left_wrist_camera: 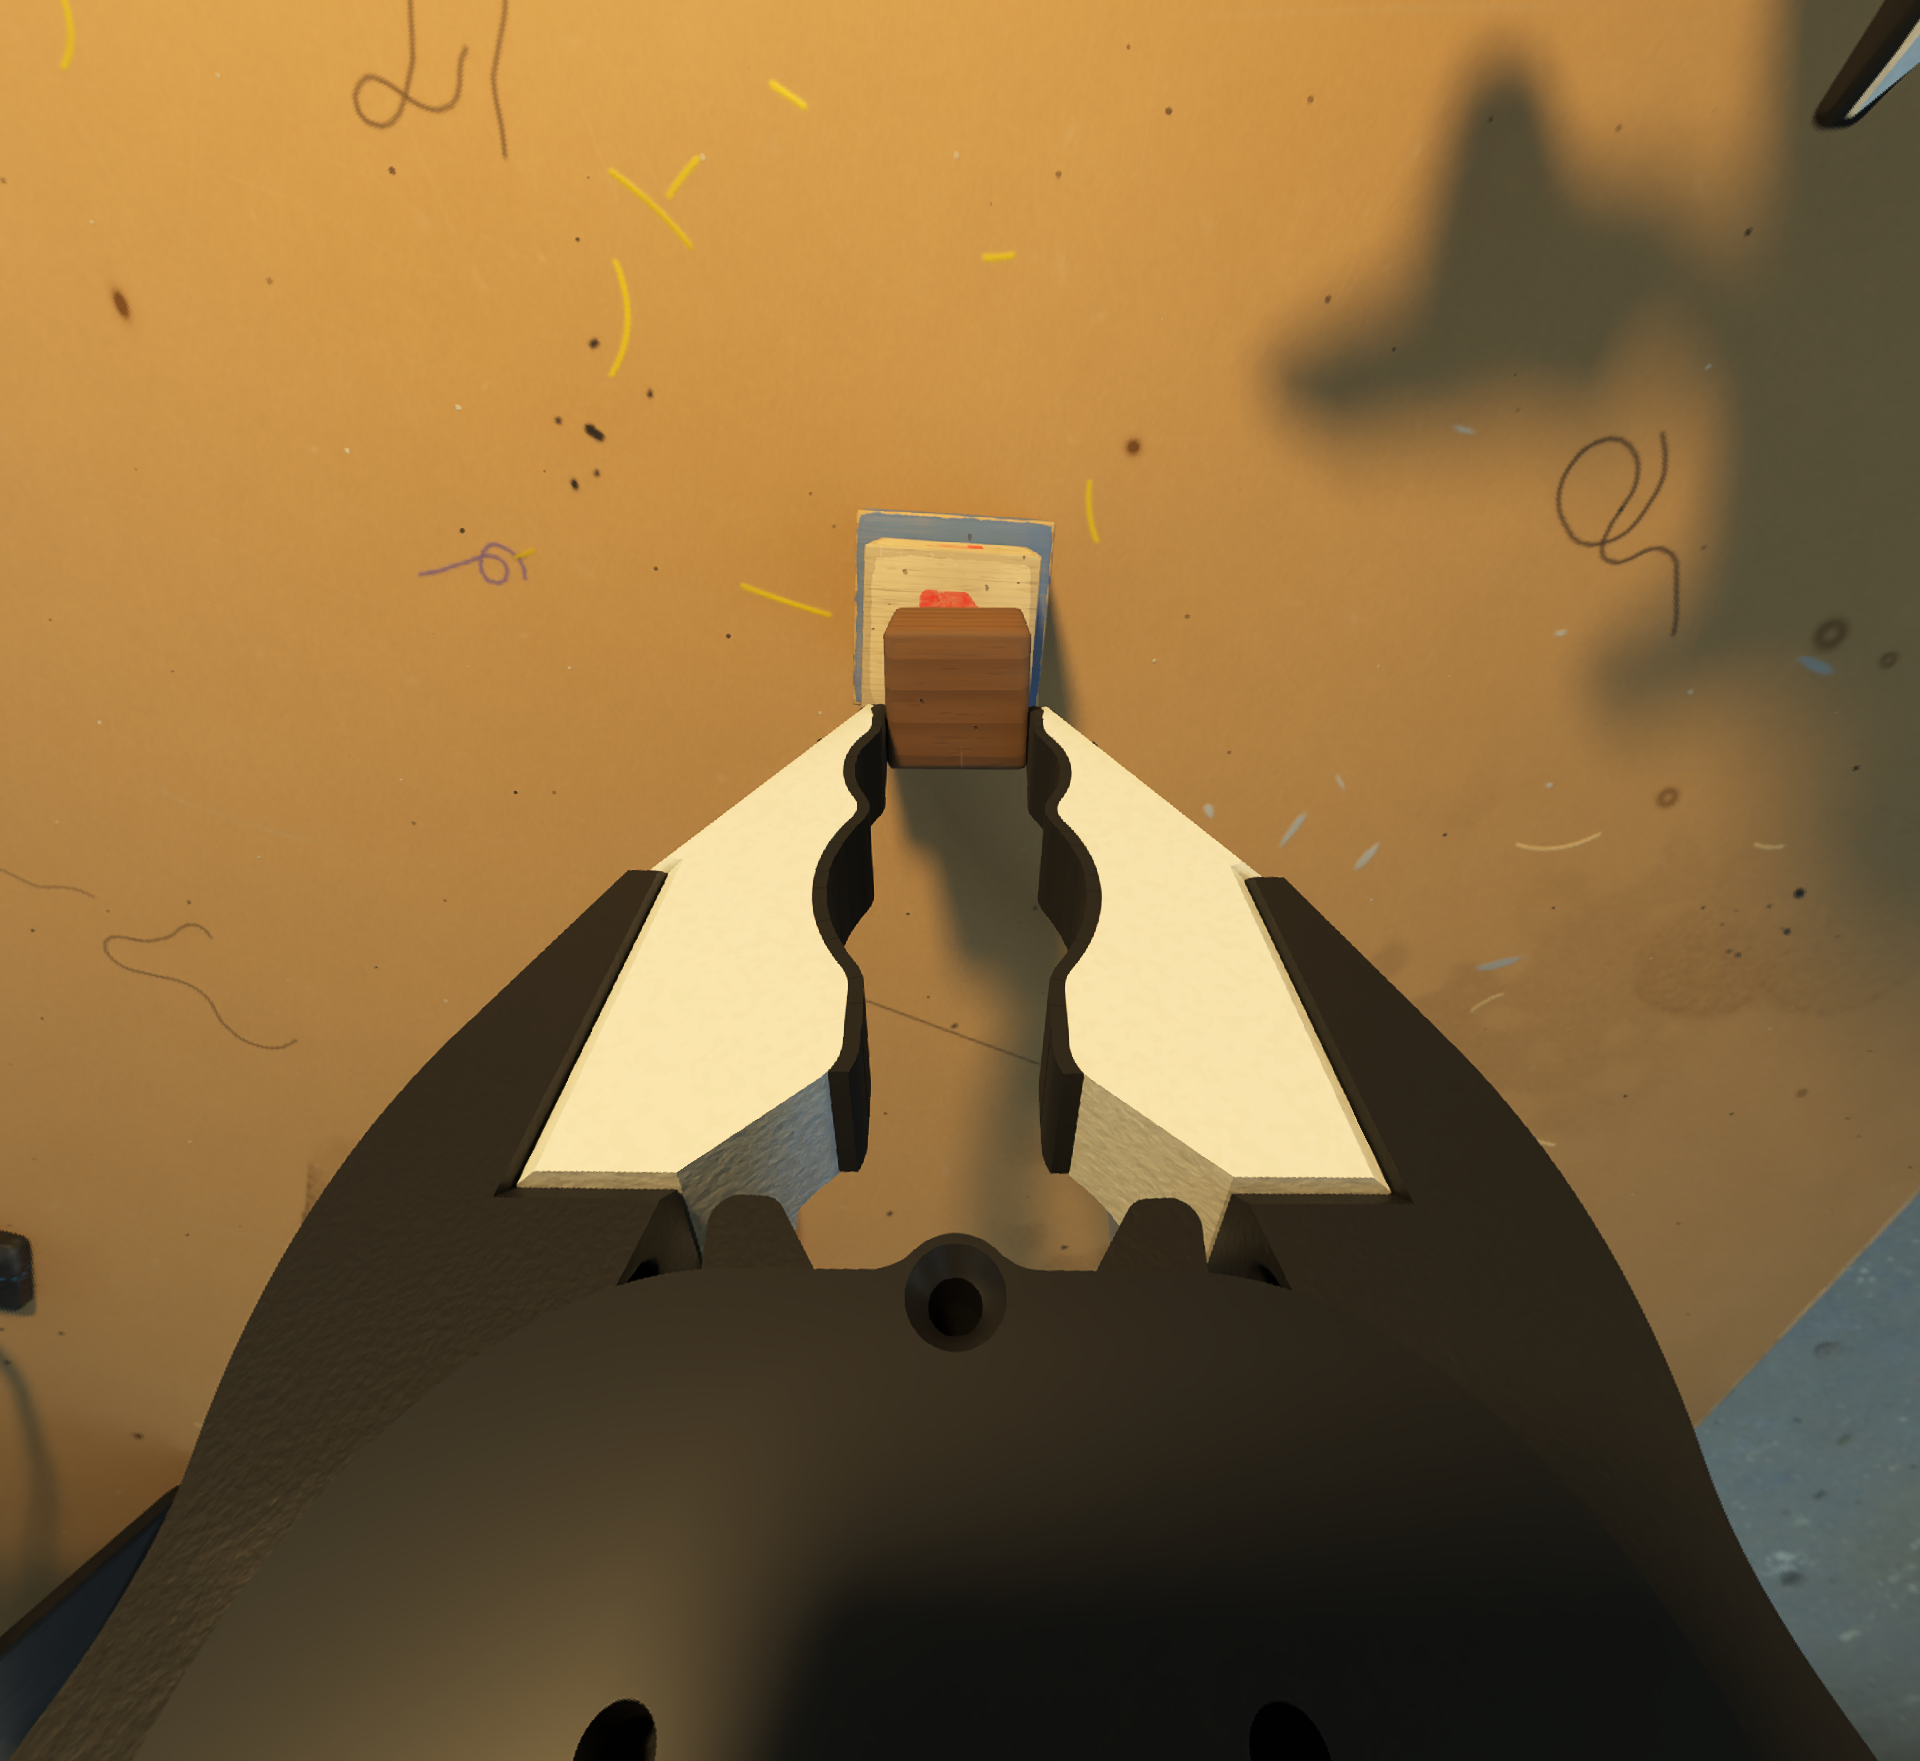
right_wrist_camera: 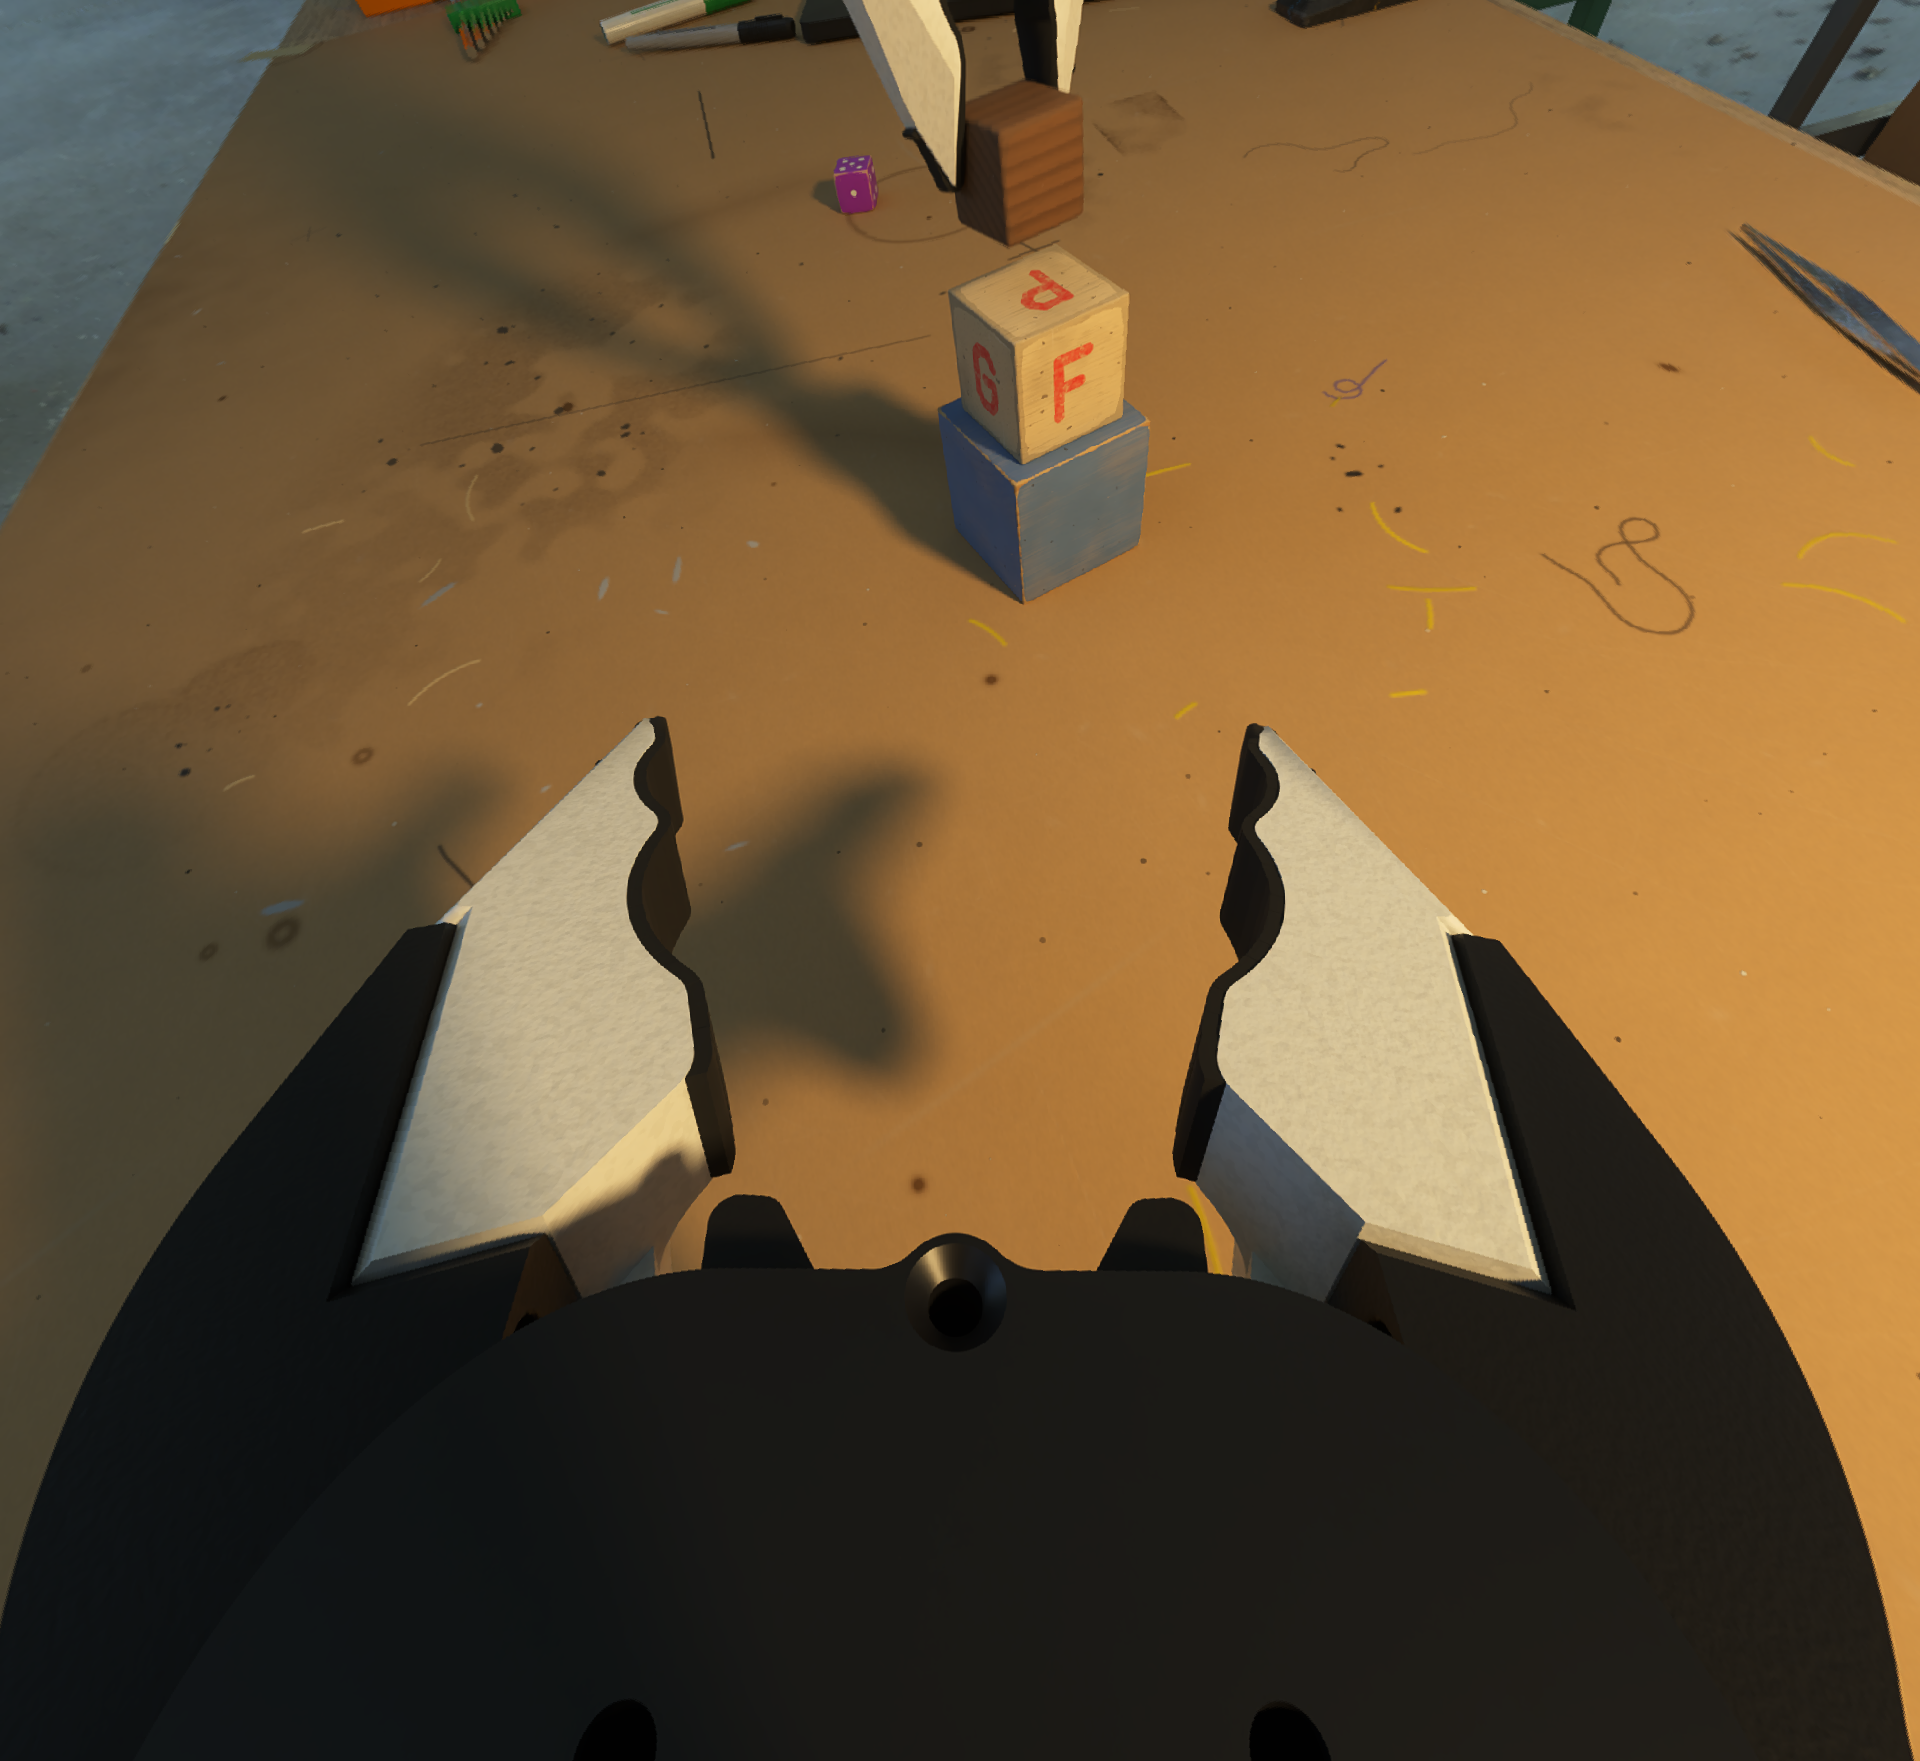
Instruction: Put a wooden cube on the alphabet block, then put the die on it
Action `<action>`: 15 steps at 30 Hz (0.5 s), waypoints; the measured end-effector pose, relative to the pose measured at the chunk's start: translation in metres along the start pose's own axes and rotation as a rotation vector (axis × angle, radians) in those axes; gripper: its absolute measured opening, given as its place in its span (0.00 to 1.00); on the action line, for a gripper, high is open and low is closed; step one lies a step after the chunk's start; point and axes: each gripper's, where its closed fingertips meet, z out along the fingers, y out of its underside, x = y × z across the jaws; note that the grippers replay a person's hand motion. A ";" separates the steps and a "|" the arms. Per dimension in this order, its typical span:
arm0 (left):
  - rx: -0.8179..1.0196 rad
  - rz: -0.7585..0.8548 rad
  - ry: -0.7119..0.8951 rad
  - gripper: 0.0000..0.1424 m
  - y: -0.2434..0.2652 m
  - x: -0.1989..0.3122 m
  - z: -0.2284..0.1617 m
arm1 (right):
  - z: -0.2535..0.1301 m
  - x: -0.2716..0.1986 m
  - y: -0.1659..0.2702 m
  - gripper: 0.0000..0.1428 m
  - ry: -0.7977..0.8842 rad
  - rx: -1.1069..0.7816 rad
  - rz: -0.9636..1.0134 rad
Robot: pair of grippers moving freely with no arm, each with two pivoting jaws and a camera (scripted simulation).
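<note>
Cube above alphabet block, untouching

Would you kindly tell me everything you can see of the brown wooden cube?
The wooden cube is dark brown, with horizontal grain bands and slightly rounded edges. It is off the table, clamped at its sides between the fingertips of the left gripper, which points down from above. It sits level, rotated so one vertical edge faces the right wrist view. It hangs just above the alphabet block, with a small gap visible between them, so only the fingers touch it.
</note>
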 end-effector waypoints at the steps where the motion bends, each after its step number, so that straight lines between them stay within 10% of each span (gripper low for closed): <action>1: -0.008 0.008 -0.002 0.18 0.001 0.000 0.002 | 0.000 0.000 0.000 0.75 0.000 0.001 0.000; 15: -0.038 0.033 0.000 0.18 0.002 -0.002 0.015 | -0.001 -0.002 -0.002 0.74 -0.005 0.002 -0.005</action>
